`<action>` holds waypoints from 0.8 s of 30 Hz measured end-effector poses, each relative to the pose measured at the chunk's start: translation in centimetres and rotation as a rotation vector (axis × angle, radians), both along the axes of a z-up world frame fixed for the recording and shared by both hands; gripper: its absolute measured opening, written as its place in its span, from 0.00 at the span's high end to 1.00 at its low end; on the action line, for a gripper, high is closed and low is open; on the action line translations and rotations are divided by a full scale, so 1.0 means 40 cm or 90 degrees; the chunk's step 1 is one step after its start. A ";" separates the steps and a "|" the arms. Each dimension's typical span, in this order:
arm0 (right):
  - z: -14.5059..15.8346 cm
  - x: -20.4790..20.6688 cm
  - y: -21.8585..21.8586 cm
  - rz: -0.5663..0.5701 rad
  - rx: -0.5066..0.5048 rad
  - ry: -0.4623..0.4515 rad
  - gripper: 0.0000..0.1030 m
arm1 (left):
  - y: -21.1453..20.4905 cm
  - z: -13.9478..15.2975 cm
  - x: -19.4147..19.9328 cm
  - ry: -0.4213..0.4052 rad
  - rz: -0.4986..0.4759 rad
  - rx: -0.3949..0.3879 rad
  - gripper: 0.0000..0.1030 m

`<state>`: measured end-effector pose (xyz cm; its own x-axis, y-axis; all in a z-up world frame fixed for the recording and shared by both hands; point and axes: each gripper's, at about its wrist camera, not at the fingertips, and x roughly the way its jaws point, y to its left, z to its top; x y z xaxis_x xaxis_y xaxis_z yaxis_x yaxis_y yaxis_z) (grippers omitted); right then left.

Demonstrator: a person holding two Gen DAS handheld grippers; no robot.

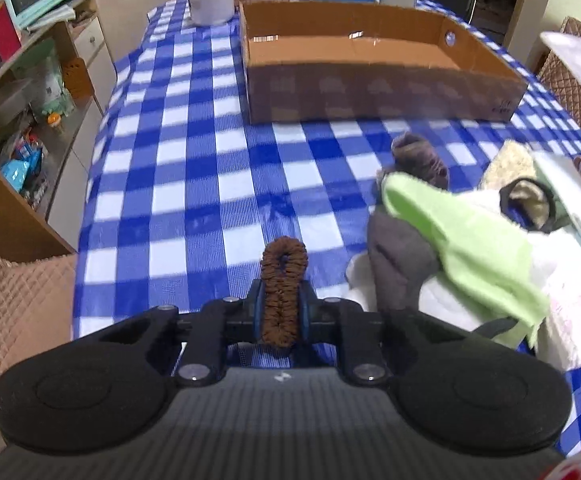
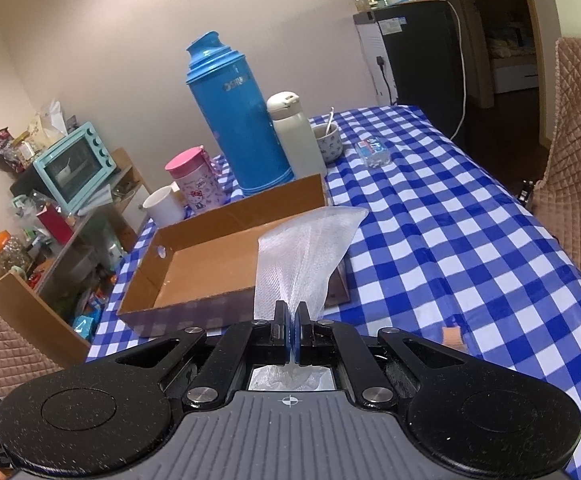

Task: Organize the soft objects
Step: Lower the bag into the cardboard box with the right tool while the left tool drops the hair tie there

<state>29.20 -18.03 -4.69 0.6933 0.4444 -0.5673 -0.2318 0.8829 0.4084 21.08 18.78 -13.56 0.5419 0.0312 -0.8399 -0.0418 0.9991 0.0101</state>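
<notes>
While I had the left gripper [image 1: 283,312] pinched on the brown hair tie [image 1: 283,280] at lower centre of the left wrist view, the loop stood up between the pads with most of its length free above them. My worry was that so springy a band, caught only low down, could twist or slip out on the way to the cardboard box [image 1: 370,76] at upper centre, which lay well apart and looked empty. To the right, the pile of cloths [image 1: 462,240] with the green one on top sat close beside my jaws, so a careless swing could snag it and drag it off the checked tablecloth [image 1: 178,152]. In the right wrist view, the right gripper [image 2: 293,332] was fully closed on a thin white mesh bag [image 2: 306,252] fanning out at centre. That flimsy mesh might tear or slide free.
</notes>
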 end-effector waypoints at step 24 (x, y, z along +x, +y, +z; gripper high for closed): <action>0.023 0.323 0.155 -0.011 -0.009 -0.116 0.98 | -0.054 0.176 0.384 -0.114 -0.046 0.015 0.84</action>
<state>42.11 -11.82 -3.75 0.7925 0.4244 -0.4380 -0.2859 0.8929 0.3478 36.43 16.62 -6.52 0.6841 0.0049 -0.7293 0.0275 0.9991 0.0325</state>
